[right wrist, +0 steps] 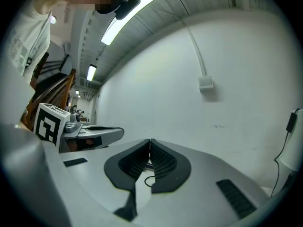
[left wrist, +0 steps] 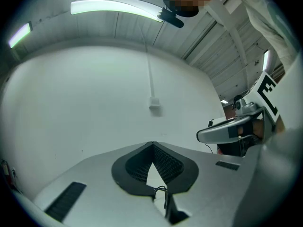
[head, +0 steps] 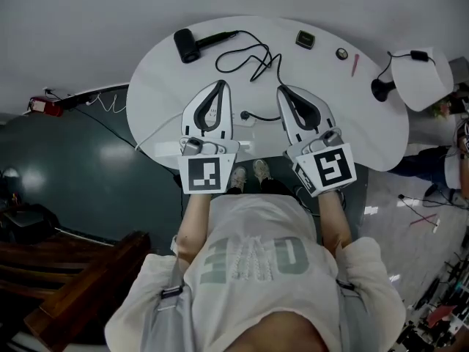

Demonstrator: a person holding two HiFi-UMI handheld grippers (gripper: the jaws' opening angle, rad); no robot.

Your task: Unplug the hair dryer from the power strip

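A black hair dryer (head: 190, 45) lies at the far left of the white oval table (head: 366, 134). Its black cord (head: 249, 61) loops across the middle and ends in a plug (head: 246, 114) at a white power strip (head: 248, 122), which shows only partly between my two grippers. My left gripper (head: 219, 84) hovers just left of the plug, shut and empty. Just right of it is my right gripper (head: 281, 89), also shut with nothing held. In the left gripper view the jaws (left wrist: 152, 144) meet tip to tip; in the right gripper view the pads (right wrist: 150, 141) touch as well.
A small dark square object (head: 305, 39), a round item (head: 342, 53) and a red pen (head: 355, 65) lie at the table's far right. A white stand (head: 421, 79) with a black cable stands beyond the right edge. A white cable (head: 155, 133) runs off the table's left.
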